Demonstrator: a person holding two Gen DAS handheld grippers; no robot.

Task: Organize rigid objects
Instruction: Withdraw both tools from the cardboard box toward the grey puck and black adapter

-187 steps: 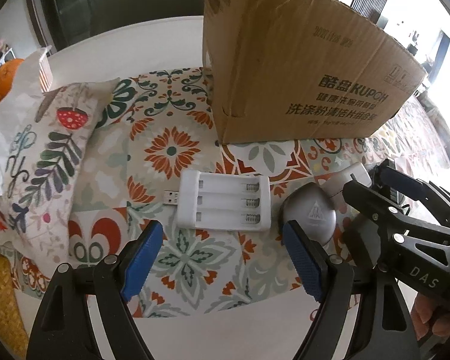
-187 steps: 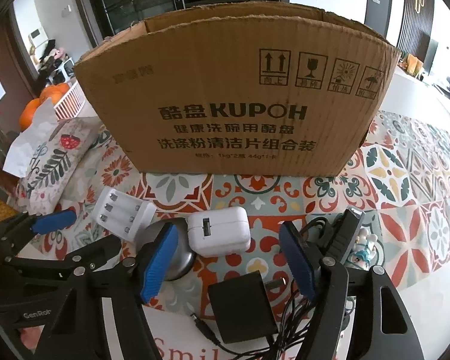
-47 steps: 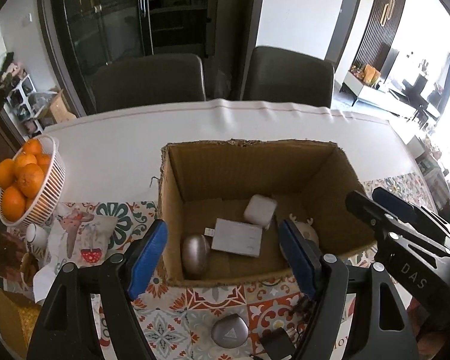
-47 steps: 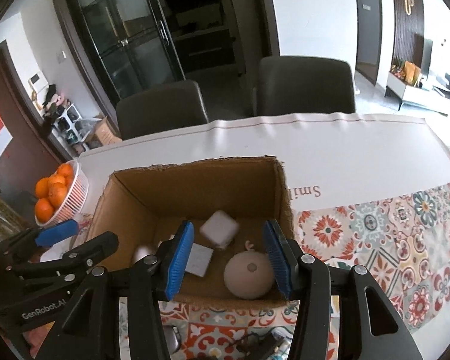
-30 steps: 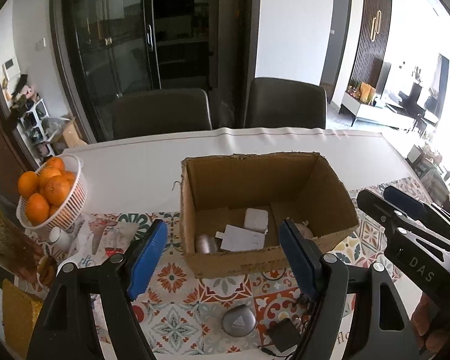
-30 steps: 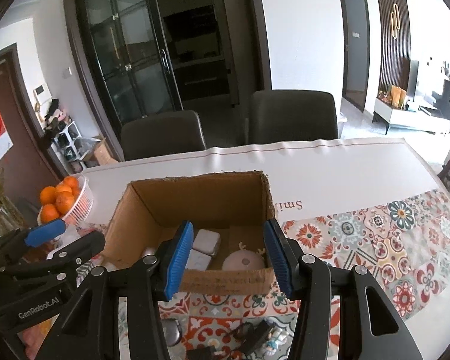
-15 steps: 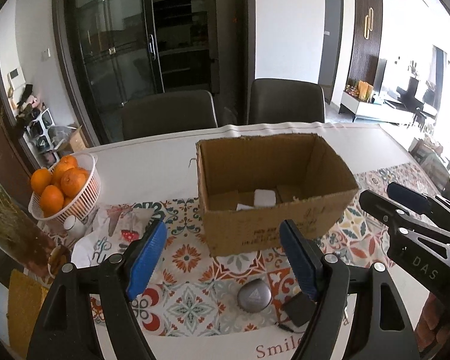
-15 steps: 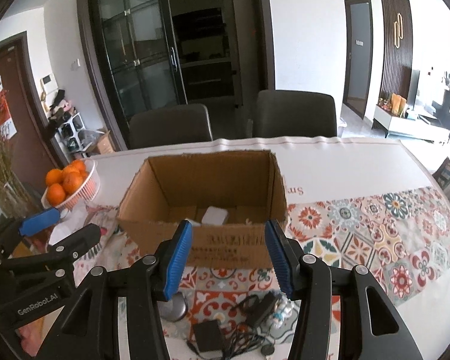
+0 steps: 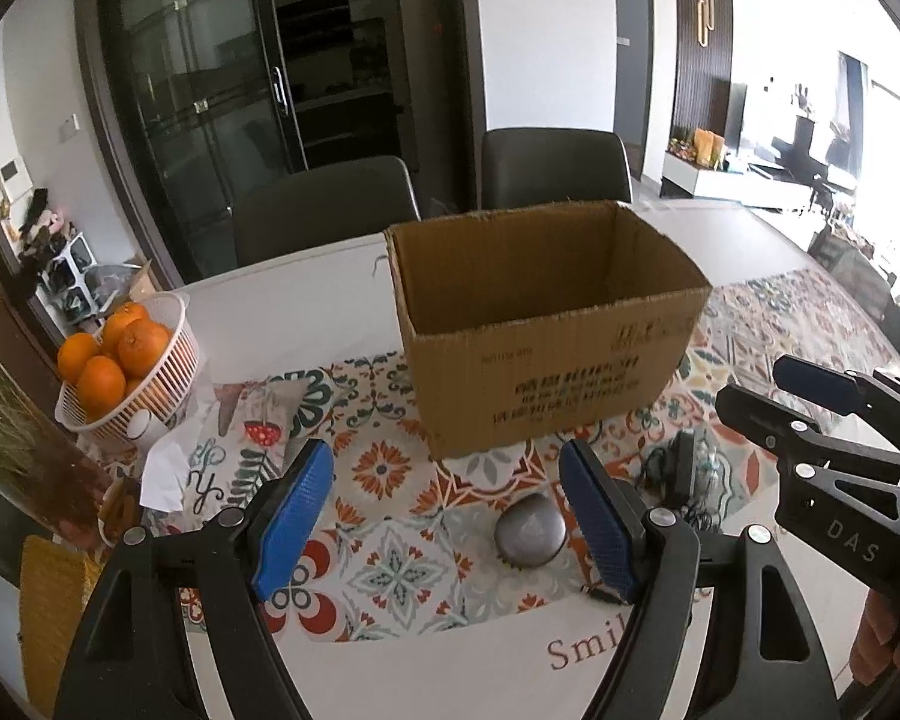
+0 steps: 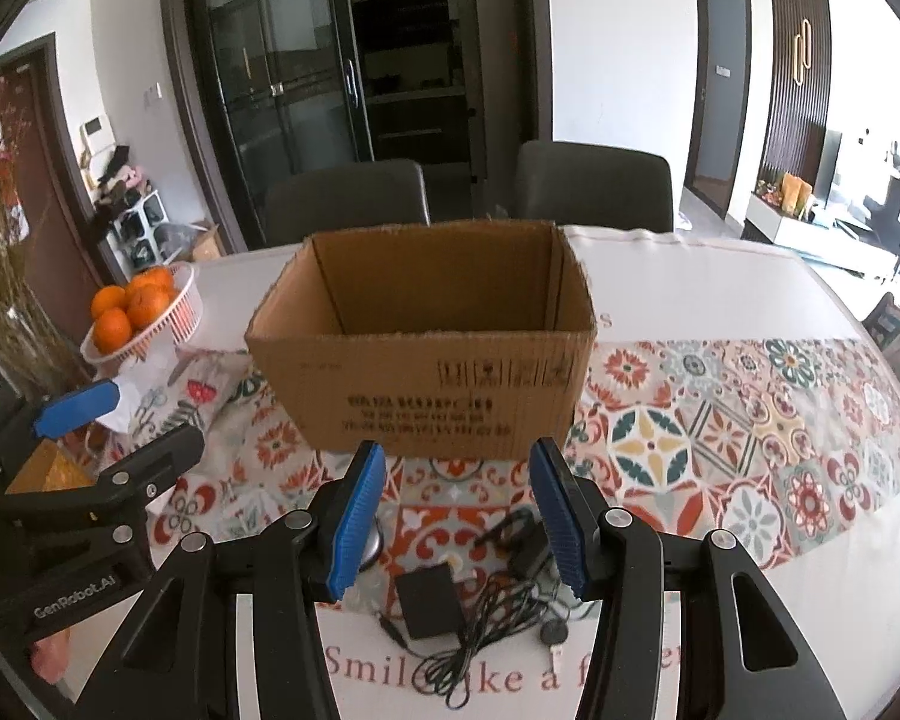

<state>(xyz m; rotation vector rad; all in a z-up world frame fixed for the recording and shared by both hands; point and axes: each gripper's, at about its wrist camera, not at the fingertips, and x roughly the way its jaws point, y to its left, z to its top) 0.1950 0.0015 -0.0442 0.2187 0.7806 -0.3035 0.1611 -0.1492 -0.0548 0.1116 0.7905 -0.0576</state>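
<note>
My left gripper (image 9: 444, 516) hung with jaws apart and empty; the grey dome (image 9: 530, 531) lay on the patterned cloth just inside its right pad, nearer this hand. My right gripper (image 10: 456, 519), also unclenched, faced the black adapter (image 10: 431, 600).

**White worktop, patterned runner, loose items**

The white worktop (image 10: 690, 276) carries a tiled-pattern runner (image 10: 720, 420) across its near half. On the runner stand an open cardboard box (image 10: 426, 396), a grey round device (image 9: 530, 531), a black adapter (image 10: 429, 600) with tangled cables (image 10: 498, 618), and a floral pouch (image 9: 234, 462). A white basket of oranges (image 9: 150, 384) sits at the left edge.
</note>
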